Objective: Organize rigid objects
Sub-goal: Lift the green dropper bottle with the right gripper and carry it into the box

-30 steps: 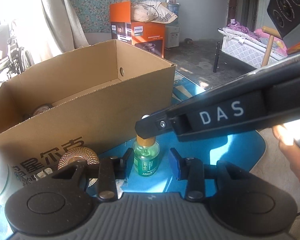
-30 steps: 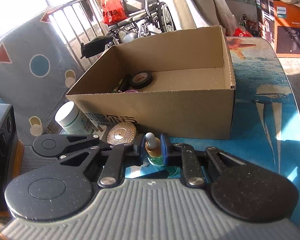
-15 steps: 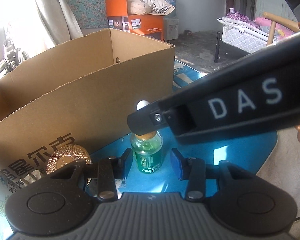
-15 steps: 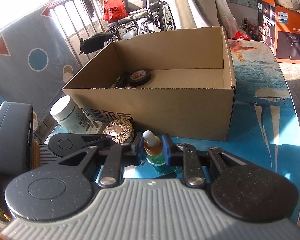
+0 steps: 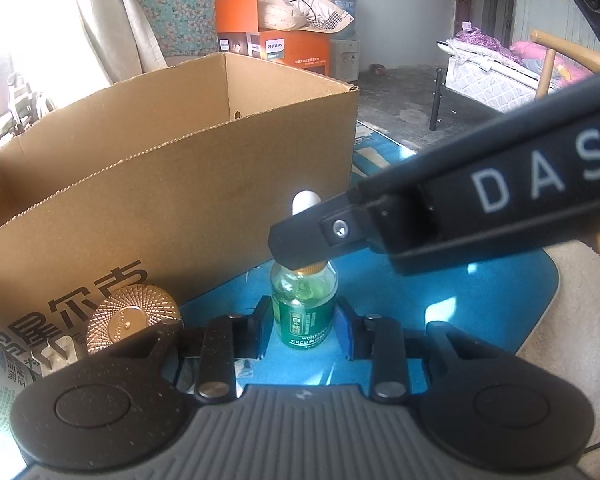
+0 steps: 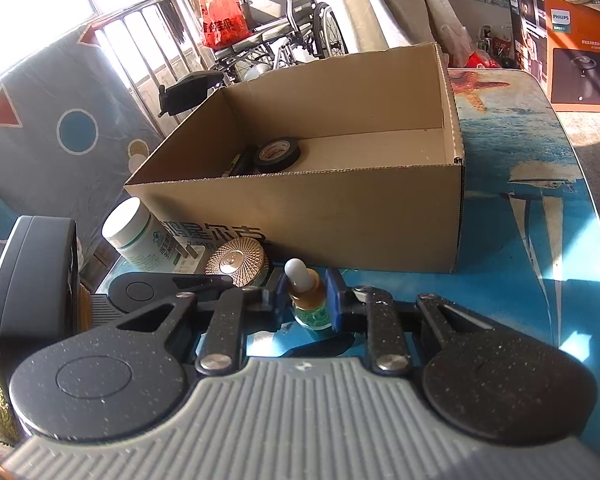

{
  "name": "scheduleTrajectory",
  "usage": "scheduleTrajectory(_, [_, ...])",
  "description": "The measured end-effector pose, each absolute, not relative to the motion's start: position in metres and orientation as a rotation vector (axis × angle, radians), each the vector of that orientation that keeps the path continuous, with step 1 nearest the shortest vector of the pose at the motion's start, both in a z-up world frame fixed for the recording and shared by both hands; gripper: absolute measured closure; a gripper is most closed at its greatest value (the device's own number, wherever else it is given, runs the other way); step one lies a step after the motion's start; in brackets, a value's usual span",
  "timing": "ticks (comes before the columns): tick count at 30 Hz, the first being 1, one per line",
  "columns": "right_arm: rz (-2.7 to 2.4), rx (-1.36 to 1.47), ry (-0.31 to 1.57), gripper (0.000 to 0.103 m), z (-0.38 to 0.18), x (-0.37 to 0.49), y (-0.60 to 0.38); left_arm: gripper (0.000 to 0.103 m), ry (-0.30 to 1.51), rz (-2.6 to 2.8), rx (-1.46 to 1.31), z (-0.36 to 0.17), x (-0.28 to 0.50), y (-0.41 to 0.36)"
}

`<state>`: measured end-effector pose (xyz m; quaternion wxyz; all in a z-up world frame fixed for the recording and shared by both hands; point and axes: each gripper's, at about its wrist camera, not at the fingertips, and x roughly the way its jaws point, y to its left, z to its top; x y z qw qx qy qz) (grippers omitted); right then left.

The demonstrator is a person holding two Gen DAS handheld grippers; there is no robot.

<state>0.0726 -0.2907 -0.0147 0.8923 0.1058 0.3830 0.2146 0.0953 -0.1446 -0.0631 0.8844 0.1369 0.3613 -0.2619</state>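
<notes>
- Right now we are holding the left tongs low over the blue ocean-print desk, and they are sitting clamped on the body of a small green dropper bottle, one pad touching each side of its label.
- We are gripping the same dropper bottle with the right tongs, which are squeezing its amber neck just under the white rubber bulb; from the left wrist view this tool is reaching in from the right, its black finger crossing the bottle's collar.
- We are seeing the bottle standing upright on the desk, just in front of the long wall of the open cardboard box, outside it.
- Beside the bottle, a round gold ridged lid is lying close against the box's printed wall, and a white jar with a green label is standing next to it near the desk's edge.
- Inside the box a roll of black tape is resting on the floor near the left end, with a dark slim object next to it that we cannot identify.
- Beyond the desk an orange Philips carton is sitting on the floor, and a wheelchair is parked by the railing.
</notes>
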Motion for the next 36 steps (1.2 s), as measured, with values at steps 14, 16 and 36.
scheduleTrajectory(14, [0.451, 0.199, 0.699, 0.084, 0.024, 0.037, -0.291, 0.070, 0.662, -0.542, 0.267, -0.028, 0.059, -0.129])
scheduleTrajectory(16, [0.457, 0.189, 0.674, 0.084, 0.035, 0.032, -0.290, 0.070, 0.632, -0.534, 0.263, -0.016, 0.053, -0.126])
scheduleTrajectory(36, [0.659, 0.127, 0.575, 0.084, 0.150, 0.139, -0.257, 0.070, 0.657, -0.374, 0.120, 0.086, 0.152, -0.089])
